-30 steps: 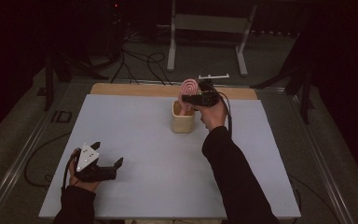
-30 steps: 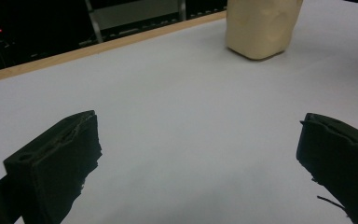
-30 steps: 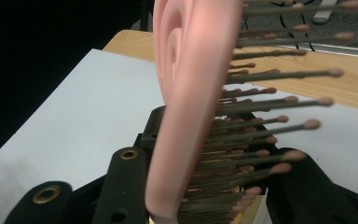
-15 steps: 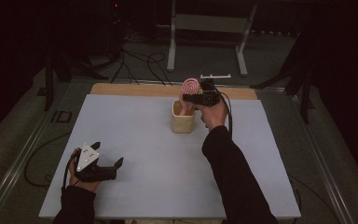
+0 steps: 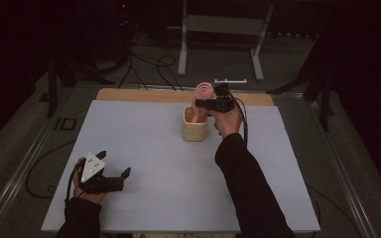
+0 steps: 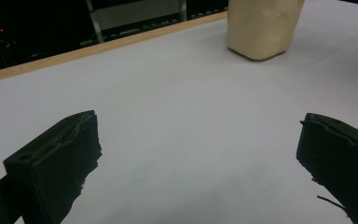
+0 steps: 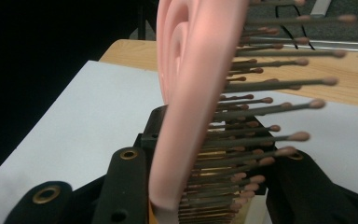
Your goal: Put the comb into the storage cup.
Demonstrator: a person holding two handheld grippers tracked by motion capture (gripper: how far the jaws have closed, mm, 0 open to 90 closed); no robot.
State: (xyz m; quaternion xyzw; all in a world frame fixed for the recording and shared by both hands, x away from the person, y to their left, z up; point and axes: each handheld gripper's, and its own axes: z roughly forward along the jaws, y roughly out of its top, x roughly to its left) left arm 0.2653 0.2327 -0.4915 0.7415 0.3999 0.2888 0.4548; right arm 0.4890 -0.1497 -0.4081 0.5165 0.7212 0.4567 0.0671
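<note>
My right gripper (image 5: 209, 105) is clamped on the pink hairbrush (image 5: 202, 94) right above the cup (image 5: 194, 130); left gripper (image 5: 115, 179) sits wide open, holding nothing.

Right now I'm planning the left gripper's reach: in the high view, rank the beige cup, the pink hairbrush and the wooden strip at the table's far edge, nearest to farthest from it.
1. Beige cup, mid-table, up and right of the left gripper.
2. Pink hairbrush, standing in the cup, held by the right gripper.
3. Wooden strip, far edge.

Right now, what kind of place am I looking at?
Probably a lab set up for recording: a bare white table in a dark room, cables on the floor behind it, and a metal stand at the back.
</note>
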